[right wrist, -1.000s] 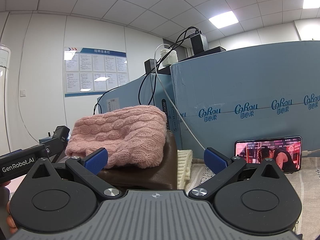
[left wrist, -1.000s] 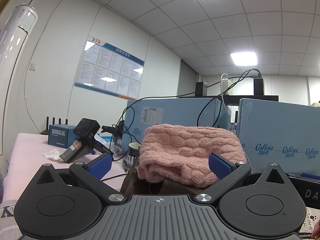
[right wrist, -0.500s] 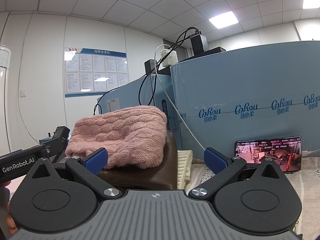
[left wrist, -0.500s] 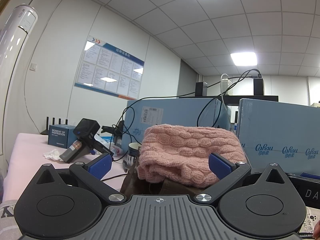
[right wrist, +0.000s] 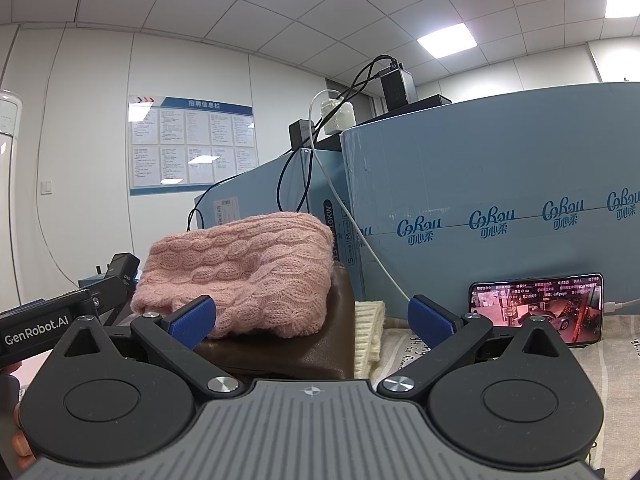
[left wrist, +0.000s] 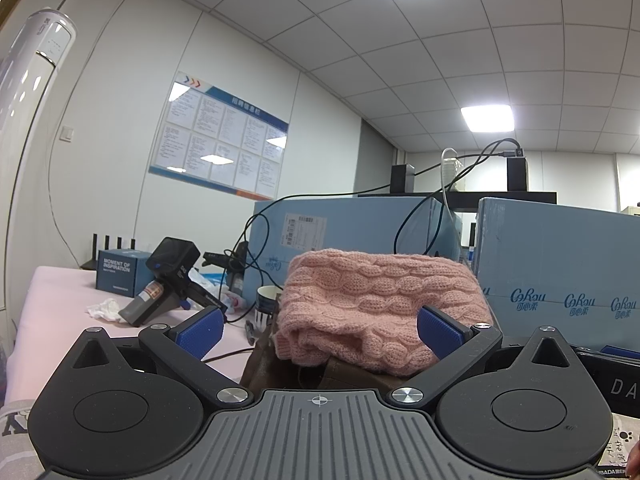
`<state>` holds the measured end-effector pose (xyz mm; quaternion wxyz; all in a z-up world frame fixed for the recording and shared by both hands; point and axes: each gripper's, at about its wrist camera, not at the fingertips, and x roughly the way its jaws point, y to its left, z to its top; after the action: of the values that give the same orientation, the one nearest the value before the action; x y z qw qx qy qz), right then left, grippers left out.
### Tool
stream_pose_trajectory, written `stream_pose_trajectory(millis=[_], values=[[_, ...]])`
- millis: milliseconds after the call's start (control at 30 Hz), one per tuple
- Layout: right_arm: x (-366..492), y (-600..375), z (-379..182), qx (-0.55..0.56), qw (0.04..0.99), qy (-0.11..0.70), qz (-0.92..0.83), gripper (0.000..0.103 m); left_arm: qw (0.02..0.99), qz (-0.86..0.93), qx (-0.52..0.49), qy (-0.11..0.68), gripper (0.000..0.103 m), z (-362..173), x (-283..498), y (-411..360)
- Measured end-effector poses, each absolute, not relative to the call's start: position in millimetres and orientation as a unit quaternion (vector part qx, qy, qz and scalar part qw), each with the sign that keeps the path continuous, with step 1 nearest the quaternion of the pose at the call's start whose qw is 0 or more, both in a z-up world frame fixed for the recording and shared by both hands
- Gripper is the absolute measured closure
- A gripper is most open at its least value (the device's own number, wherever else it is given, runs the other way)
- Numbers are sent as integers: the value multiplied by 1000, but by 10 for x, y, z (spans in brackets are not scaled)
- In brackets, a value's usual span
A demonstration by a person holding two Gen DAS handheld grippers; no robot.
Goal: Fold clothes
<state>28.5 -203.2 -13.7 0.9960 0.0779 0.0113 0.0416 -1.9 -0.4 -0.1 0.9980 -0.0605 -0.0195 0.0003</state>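
Left wrist view. On the pink table (left wrist: 48, 304), from the left: a blue box (left wrist: 116, 270), a crumpled tissue (left wrist: 103, 308), then a black handheld device (left wrist: 168, 280) lying tilted. A mug (left wrist: 266, 300) stands just left of the clothes. The left gripper (left wrist: 320, 330) has its jaws spread wide, blue pads (left wrist: 199, 330) well apart, nothing held. Beyond the pads lies the pink sweater (left wrist: 380, 300), folded, resting on a folded brown garment (left wrist: 280, 364). Blue cartons (left wrist: 560, 272) stand behind, cables trailing over them.

Right wrist view. At the far left, part of the left gripper's body shows, marked GenRobot.AI. The sweater (right wrist: 248, 272) sits on top of the brown garment (right wrist: 288, 344). A cream knit (right wrist: 370, 332) lies just right of the brown garment, touching it. The right gripper (right wrist: 312, 316) is fully open and empty, its pads (right wrist: 430, 320) clear of the clothes; whether its left pad touches the sweater cannot be told. To the right, a phone (right wrist: 536, 308) with a lit screen leans against a blue carton (right wrist: 500, 200), a white cable plugged into its right end.
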Motion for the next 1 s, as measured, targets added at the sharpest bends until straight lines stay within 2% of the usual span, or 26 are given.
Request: stream_pose_trajectory(millis=[1000], values=[[254, -2016, -138, 73, 997, 3, 36, 0, 998, 2, -62, -30, 0, 0, -46, 0]])
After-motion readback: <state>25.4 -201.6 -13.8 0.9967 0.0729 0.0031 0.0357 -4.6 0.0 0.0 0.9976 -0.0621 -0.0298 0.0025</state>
